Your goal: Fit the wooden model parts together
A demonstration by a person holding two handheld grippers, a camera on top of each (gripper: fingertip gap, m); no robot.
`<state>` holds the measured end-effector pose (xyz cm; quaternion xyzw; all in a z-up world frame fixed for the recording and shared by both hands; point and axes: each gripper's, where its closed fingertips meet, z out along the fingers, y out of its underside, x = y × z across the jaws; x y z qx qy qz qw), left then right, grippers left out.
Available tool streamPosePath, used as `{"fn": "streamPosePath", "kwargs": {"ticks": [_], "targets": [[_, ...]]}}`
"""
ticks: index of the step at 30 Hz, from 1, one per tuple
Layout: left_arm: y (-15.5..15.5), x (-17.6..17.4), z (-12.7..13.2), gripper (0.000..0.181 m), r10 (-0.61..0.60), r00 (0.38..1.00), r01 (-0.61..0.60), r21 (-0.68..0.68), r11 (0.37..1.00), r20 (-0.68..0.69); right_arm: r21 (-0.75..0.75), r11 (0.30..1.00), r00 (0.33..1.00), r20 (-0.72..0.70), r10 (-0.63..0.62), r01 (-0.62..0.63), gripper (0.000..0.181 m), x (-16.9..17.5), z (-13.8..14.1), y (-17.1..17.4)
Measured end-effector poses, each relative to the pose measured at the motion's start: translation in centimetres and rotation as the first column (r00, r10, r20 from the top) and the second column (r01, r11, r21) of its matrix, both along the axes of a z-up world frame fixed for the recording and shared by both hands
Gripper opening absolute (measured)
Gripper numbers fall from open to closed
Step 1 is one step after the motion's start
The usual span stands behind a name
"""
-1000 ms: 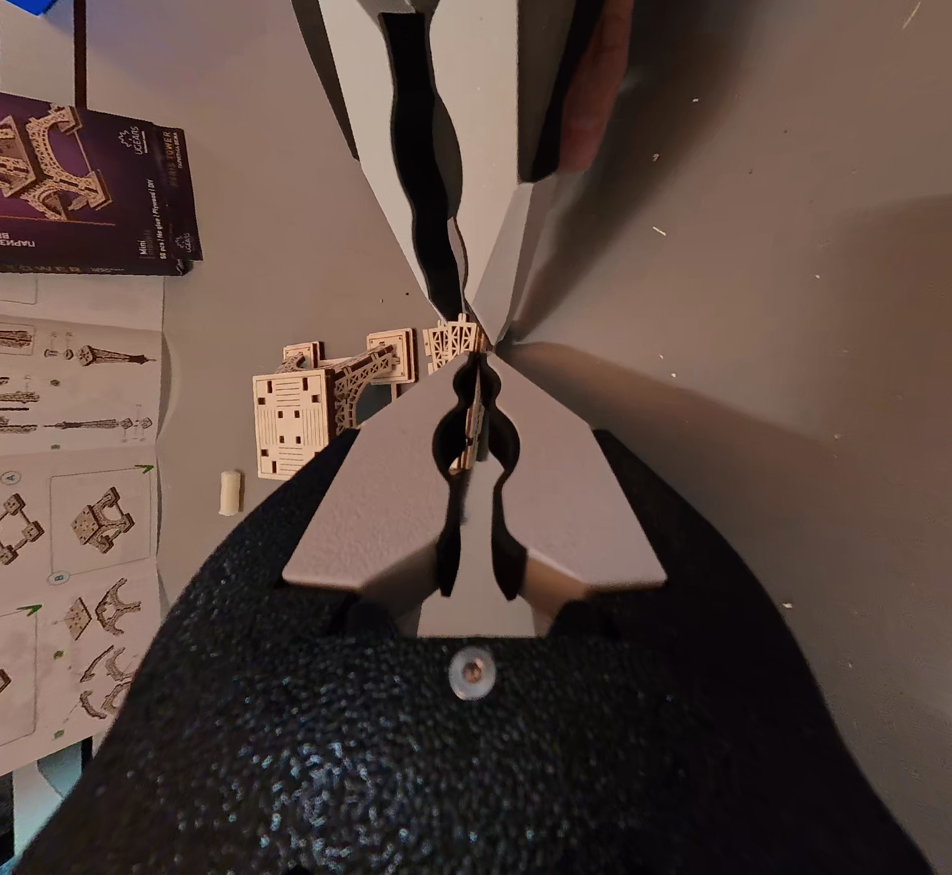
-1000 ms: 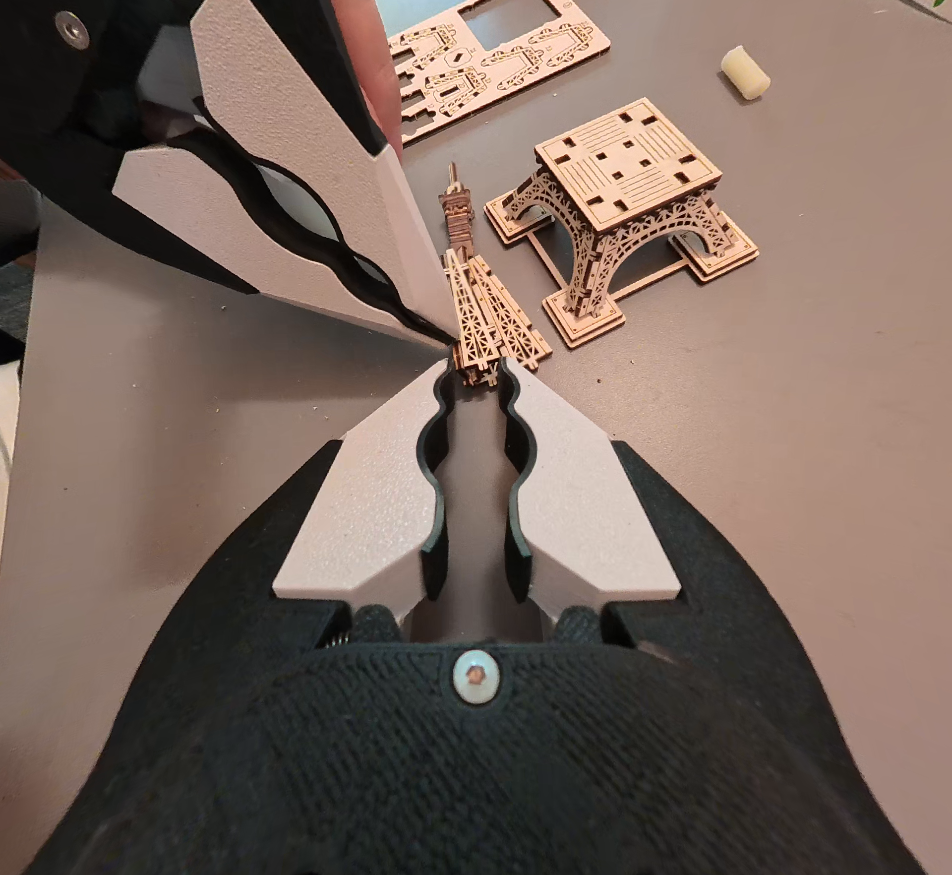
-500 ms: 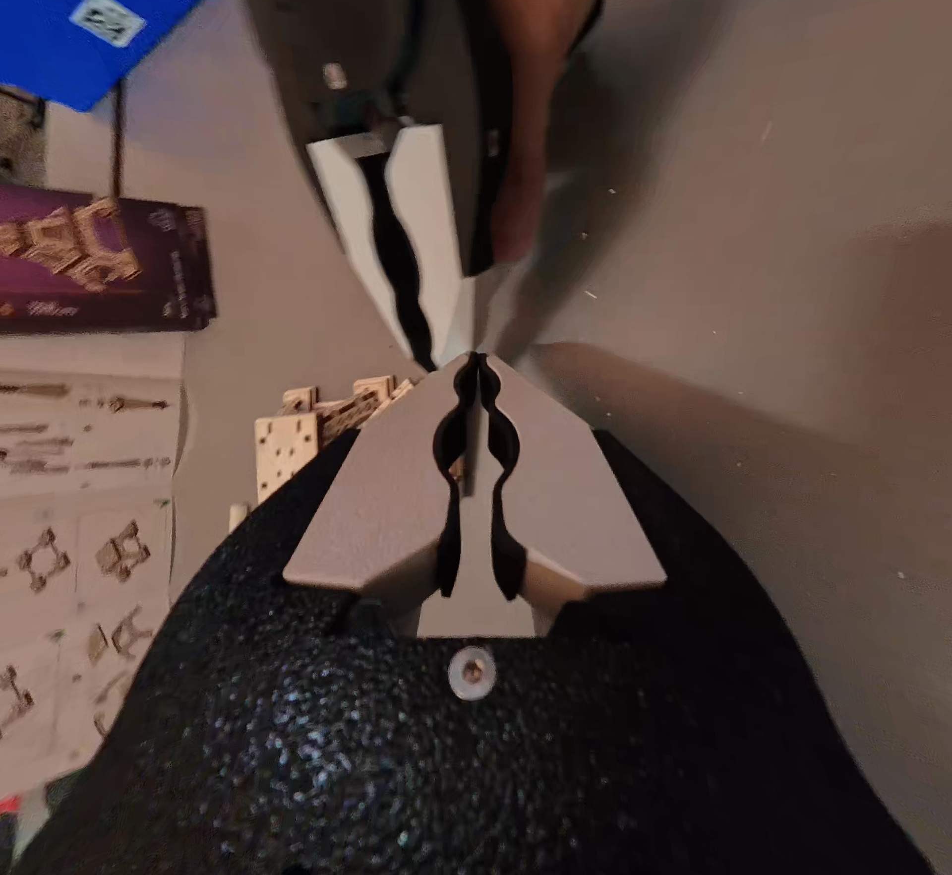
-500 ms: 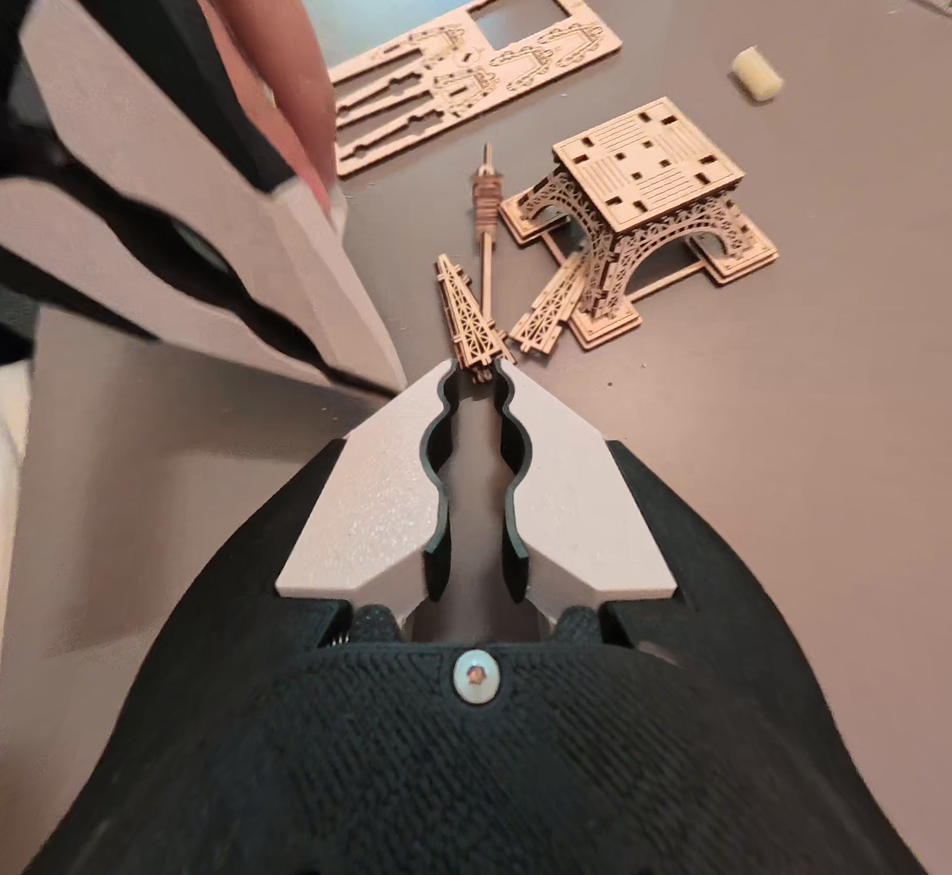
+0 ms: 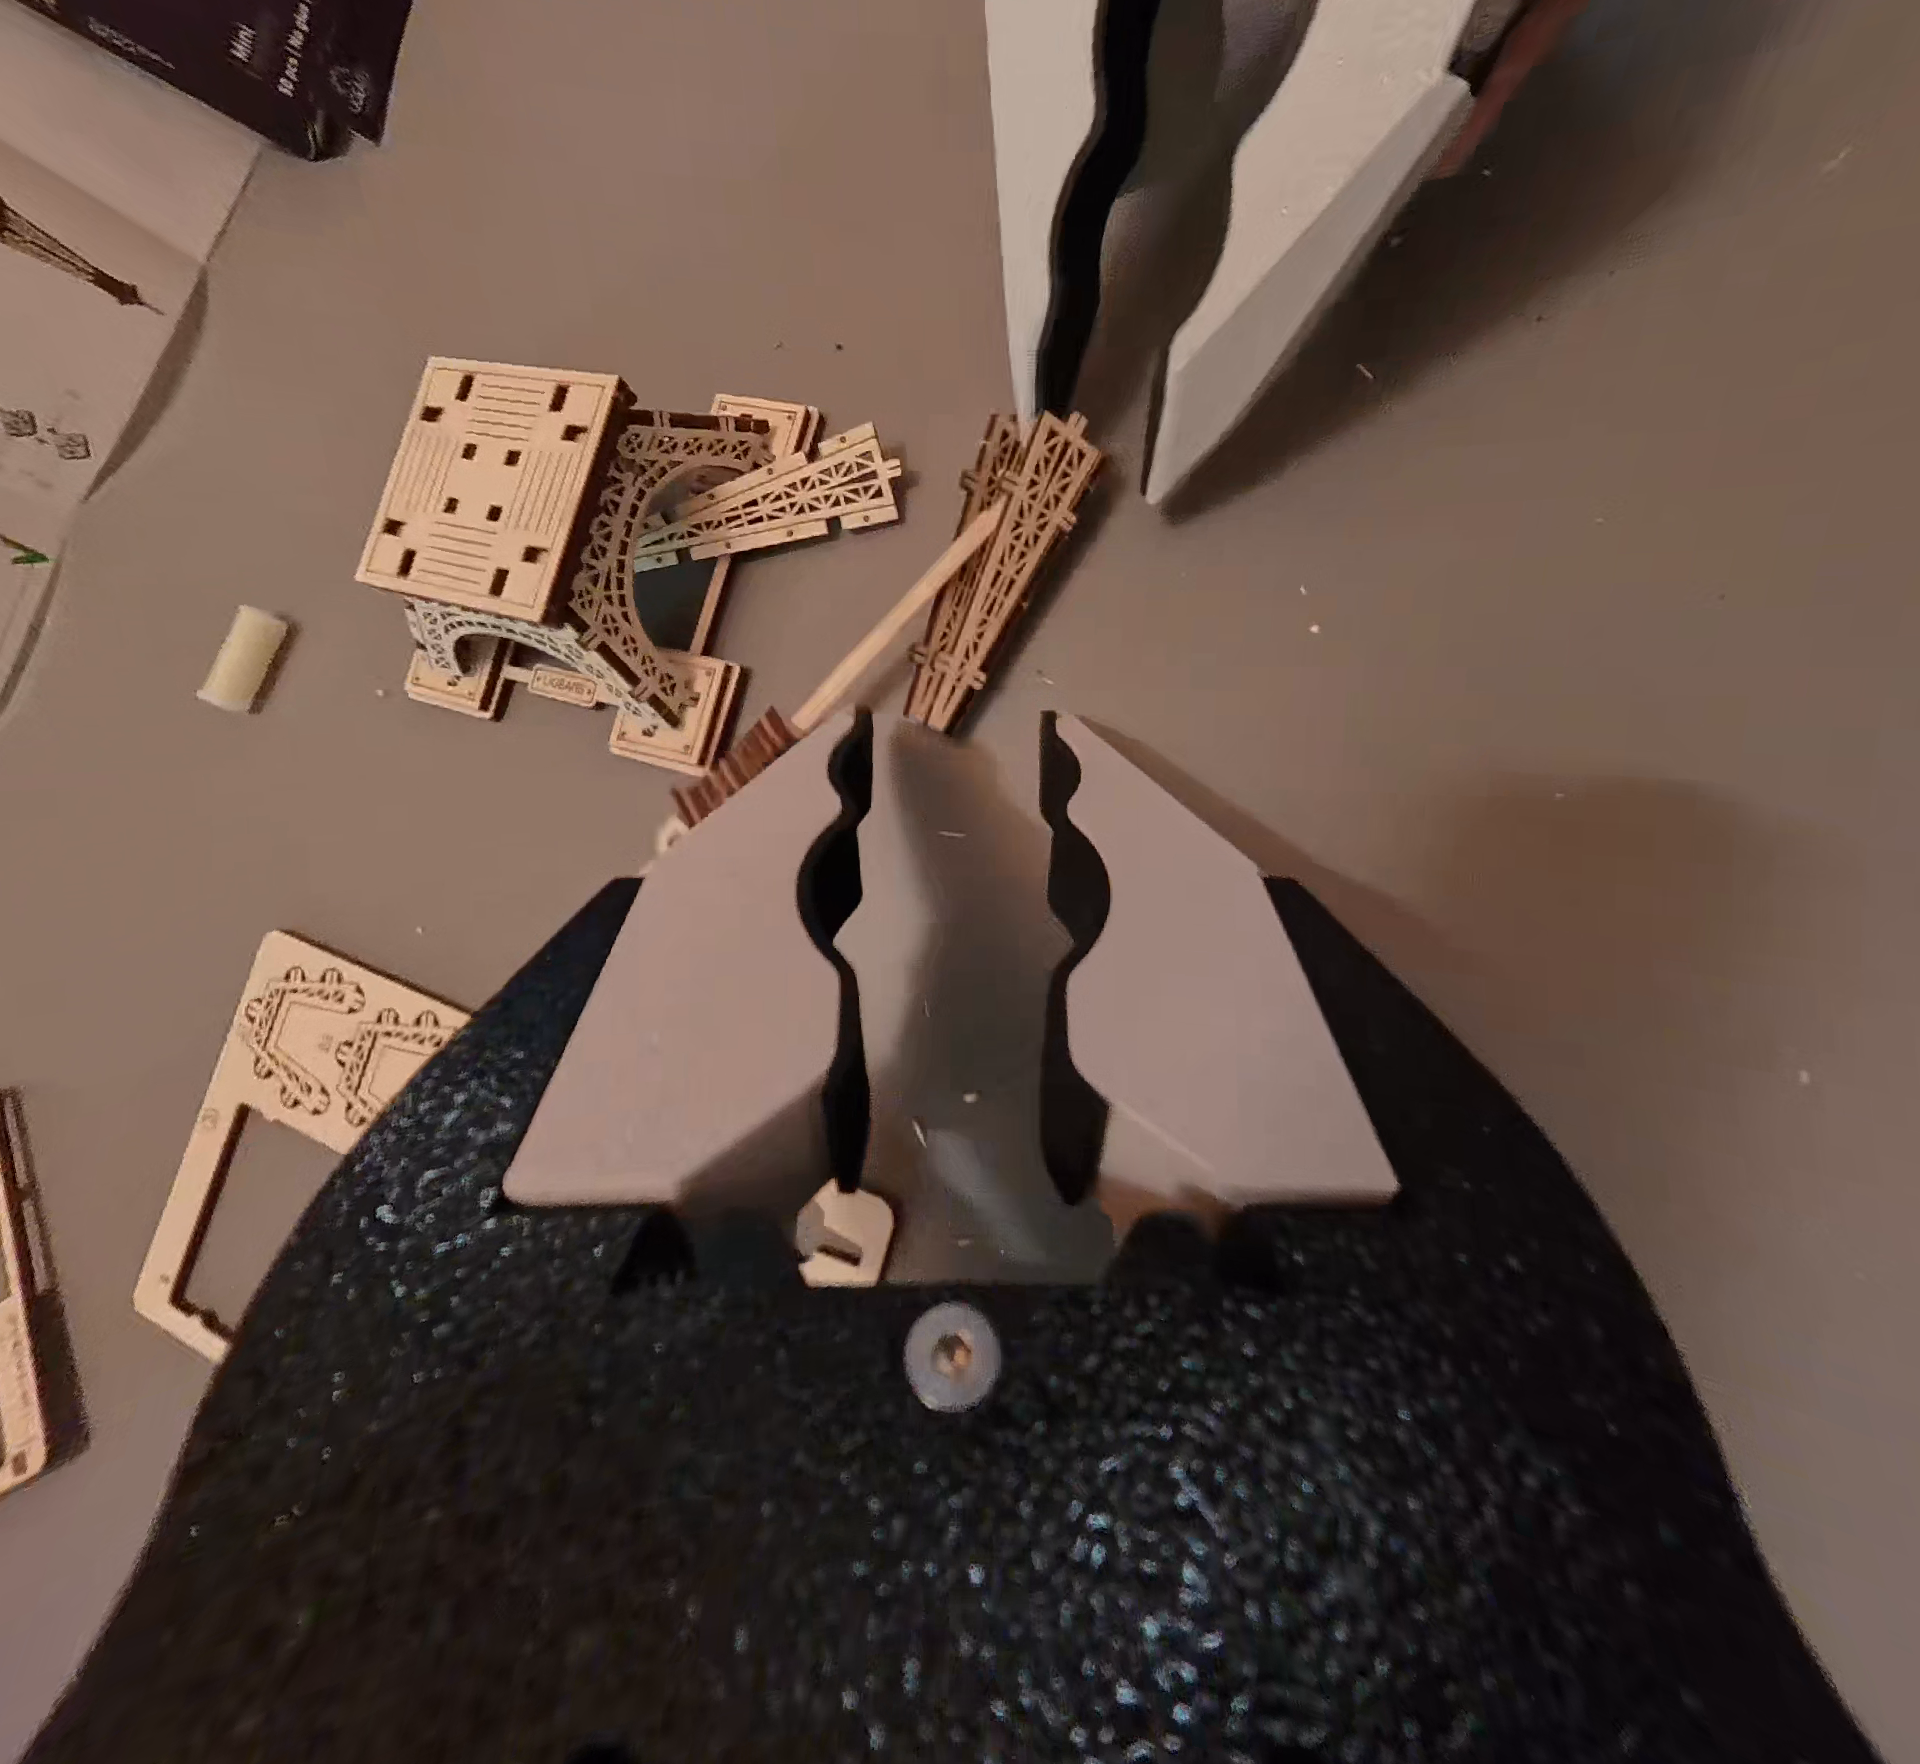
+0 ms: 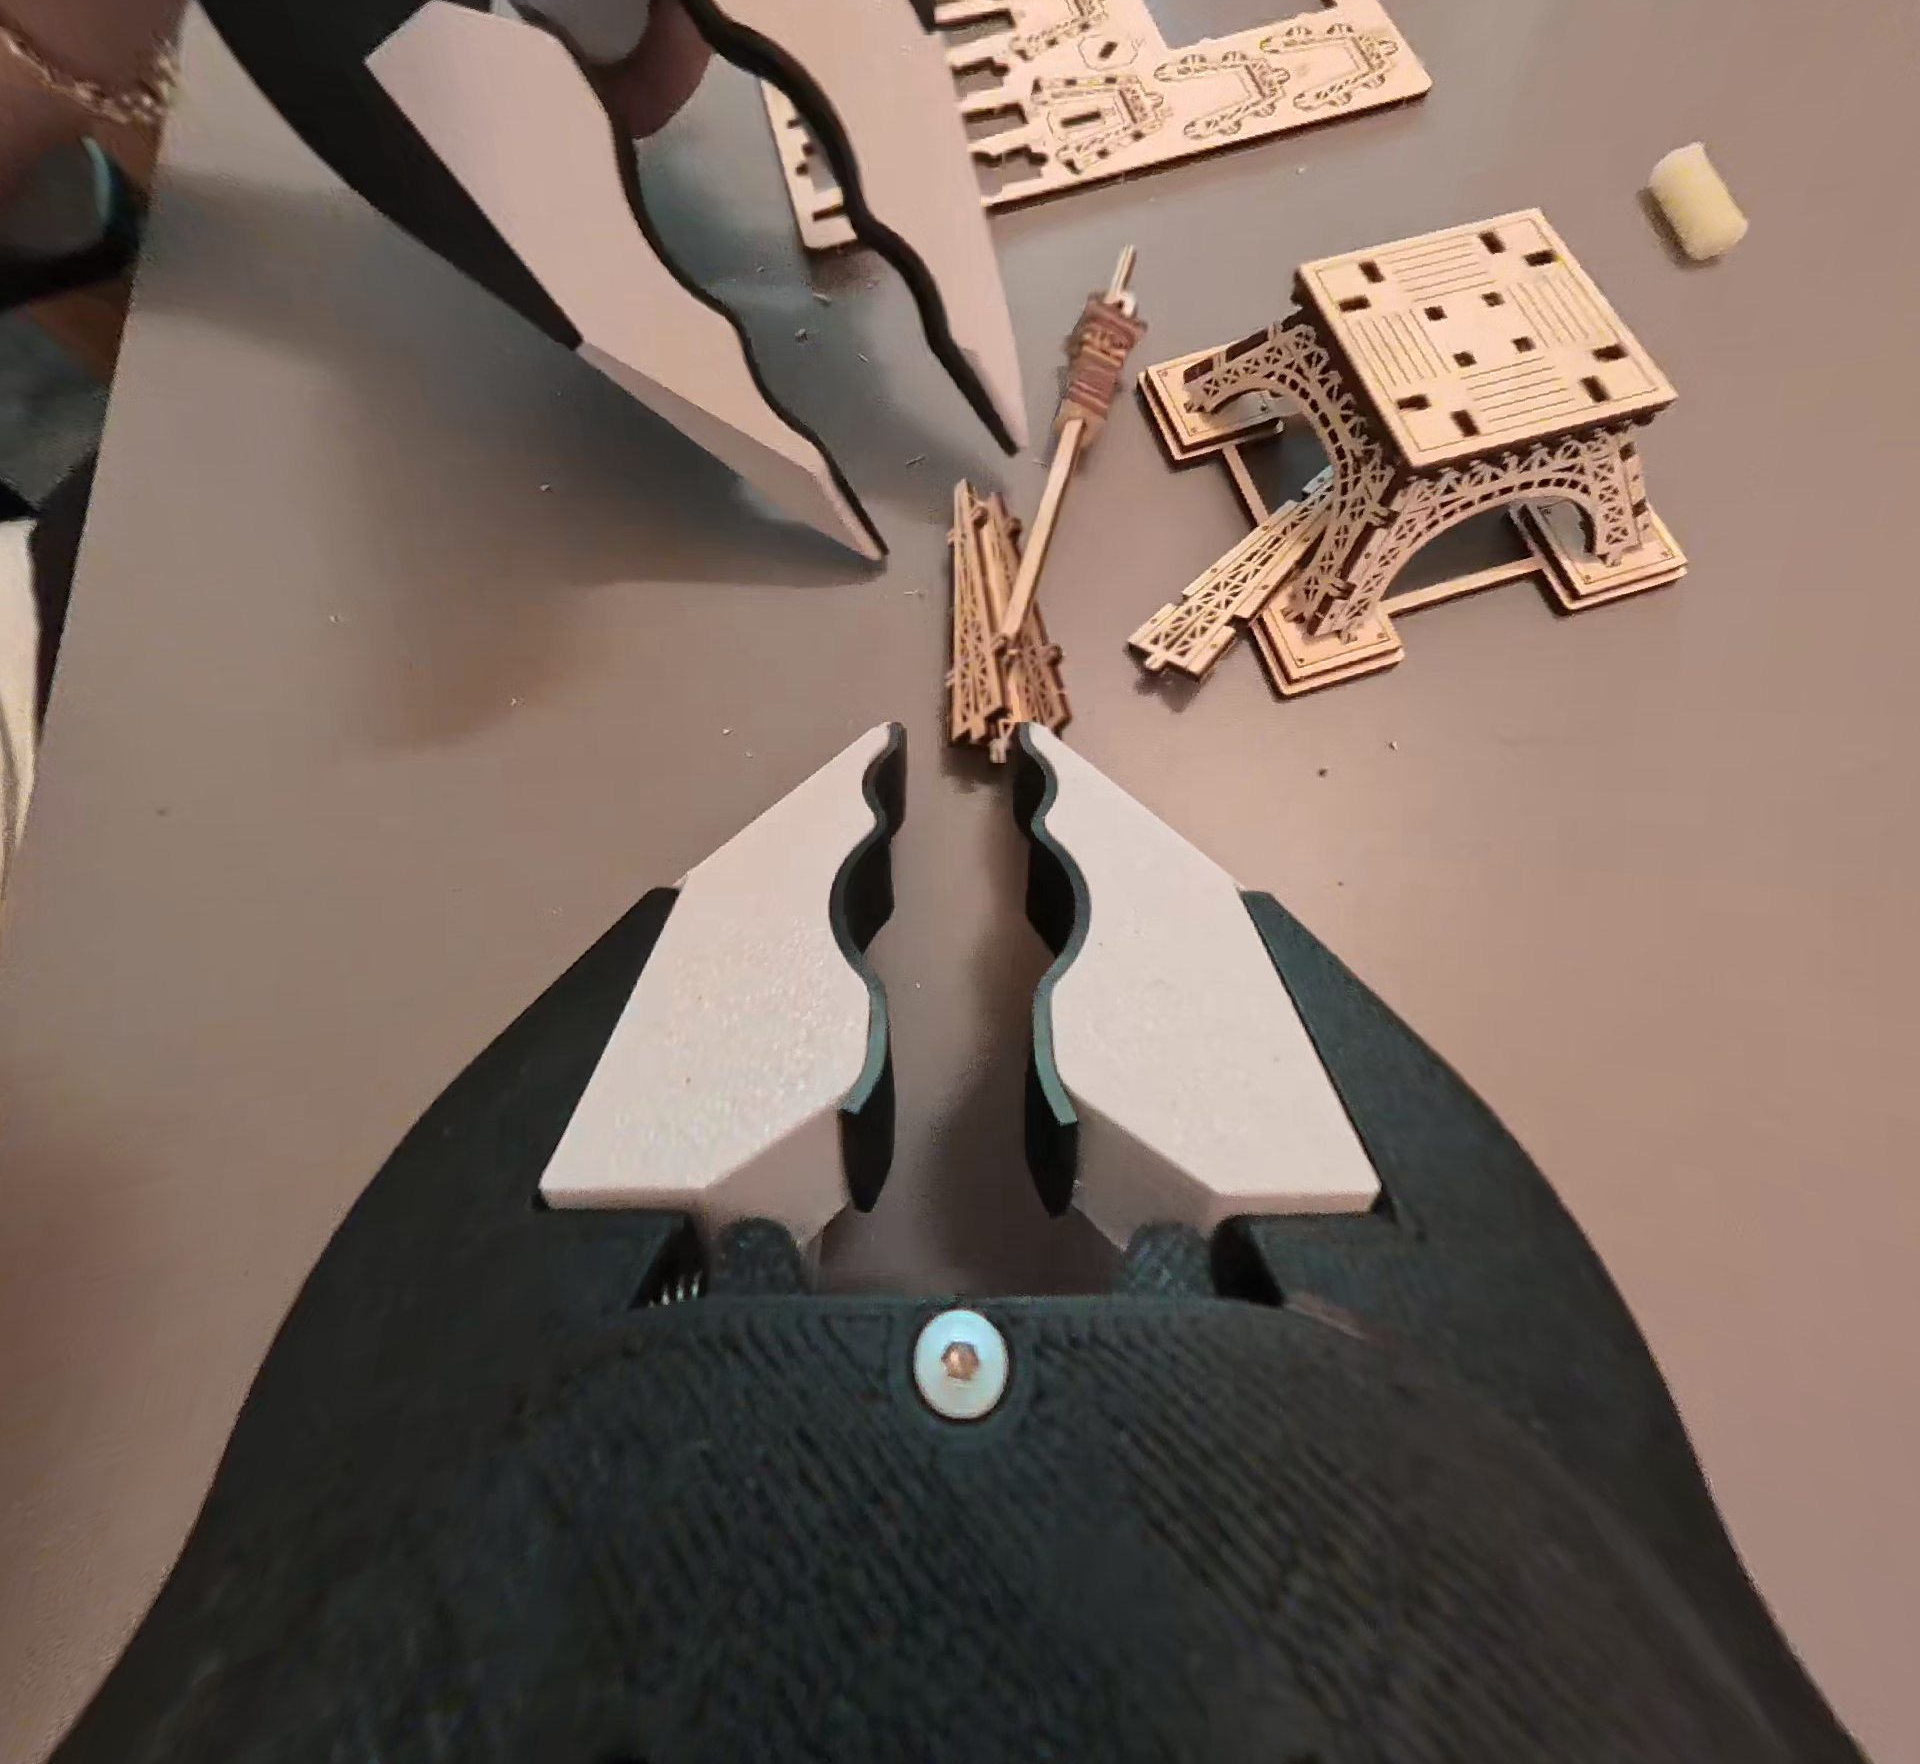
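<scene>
On the grey table [image 6: 1558, 883], the lattice tower piece [image 6: 1003, 634] and thin spire [image 6: 1081, 405] lie loose between both grippers, beside the tower base [image 6: 1455, 426]. Left gripper [image 5: 956, 727] and right gripper [image 6: 961, 743] gape, holding nothing; a second ago both pinched the piece together. No containers show.

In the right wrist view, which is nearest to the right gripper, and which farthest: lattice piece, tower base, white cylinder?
From the right gripper:
1. Lattice piece, just ahead of the fingertips.
2. Tower base, ahead, right.
3. White cylinder, far right.
</scene>
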<state>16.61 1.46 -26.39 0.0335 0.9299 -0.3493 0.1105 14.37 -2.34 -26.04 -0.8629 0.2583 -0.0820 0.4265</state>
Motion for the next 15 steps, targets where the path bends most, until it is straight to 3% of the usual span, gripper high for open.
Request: {"fn": "streamPosePath", "kwargs": {"ticks": [1, 9, 15], "targets": [[-0.2, 0.0, -0.1, 0.03, -0.013, 1.0, 0.013, 0.003, 1.0, -0.002, -0.007, 1.0, 1.0, 0.009, 0.003, -0.003, 0.02, 0.0, 0.0, 0.1], [-1.1, -0.2, -0.1, 0.015, -0.048, 0.999, 0.048, -0.008, 0.999, 0.026, -0.088, 0.995, 0.99, 0.125, 0.059, -0.048, 0.024, -0.8, -0.1, 0.4], [-1.1, -0.3, -0.1, 0.012, -0.06, 0.994, 0.062, -0.017, 0.998, 0.087, -0.134, 0.991, 0.978, 0.206, 0.019, 0.009, 0.018, -0.1, 0.8, -0.4]]}}
